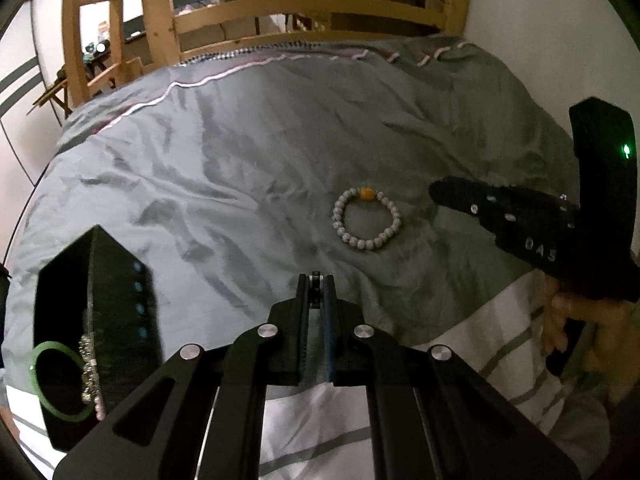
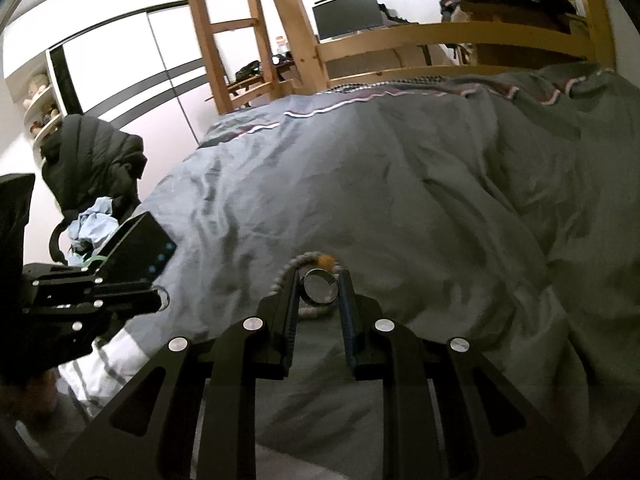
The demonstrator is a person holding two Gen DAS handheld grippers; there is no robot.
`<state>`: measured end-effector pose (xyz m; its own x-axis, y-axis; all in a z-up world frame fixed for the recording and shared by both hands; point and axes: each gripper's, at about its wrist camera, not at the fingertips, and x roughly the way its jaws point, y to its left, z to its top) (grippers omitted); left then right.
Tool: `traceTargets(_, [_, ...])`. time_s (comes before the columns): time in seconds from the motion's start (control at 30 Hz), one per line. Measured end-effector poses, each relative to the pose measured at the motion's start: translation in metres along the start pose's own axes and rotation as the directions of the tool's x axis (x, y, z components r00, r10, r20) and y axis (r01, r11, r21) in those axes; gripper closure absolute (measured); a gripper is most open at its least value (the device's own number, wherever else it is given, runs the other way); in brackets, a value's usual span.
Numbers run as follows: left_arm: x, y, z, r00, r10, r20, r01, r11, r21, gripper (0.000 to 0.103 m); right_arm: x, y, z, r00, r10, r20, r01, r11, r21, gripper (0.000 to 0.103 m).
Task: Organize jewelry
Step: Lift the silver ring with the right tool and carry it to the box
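A grey beaded bracelet [image 1: 366, 218] with one orange bead lies on the grey duvet [image 1: 256, 160]. My left gripper [image 1: 317, 282] is shut on a small dark ring [image 1: 316, 289], held above the duvet near the bracelet. My right gripper [image 2: 319, 276] is shut on a silver ring [image 2: 319, 285] just above the bracelet [image 2: 316, 261], which it partly hides. An open black jewelry box [image 1: 96, 336] at the lower left holds a green bangle [image 1: 56, 380] and a sparkly chain [image 1: 90, 372]. The box [image 2: 138, 248] also shows in the right wrist view.
The right gripper body [image 1: 532, 224] reaches in from the right in the left wrist view. A white striped cloth [image 1: 500, 344] lies at the near edge. A wooden bed frame [image 1: 304, 16] stands behind. A dark jacket [image 2: 92, 156] hangs left of the bed.
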<state>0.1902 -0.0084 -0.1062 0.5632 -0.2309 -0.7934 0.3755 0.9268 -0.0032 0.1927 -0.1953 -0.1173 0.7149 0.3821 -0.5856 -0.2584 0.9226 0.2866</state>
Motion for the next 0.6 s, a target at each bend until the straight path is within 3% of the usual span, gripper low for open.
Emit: traceTargets(0.6, [-0.057, 0.055, -0.003, 0.989, 0.099, 0.113, -0.083, 0.987, -0.141, 0.097, -0.025, 0.079, 0.013, 0.999, 0.031, -0.013, -0.032, 0.995, -0.096, 0.083])
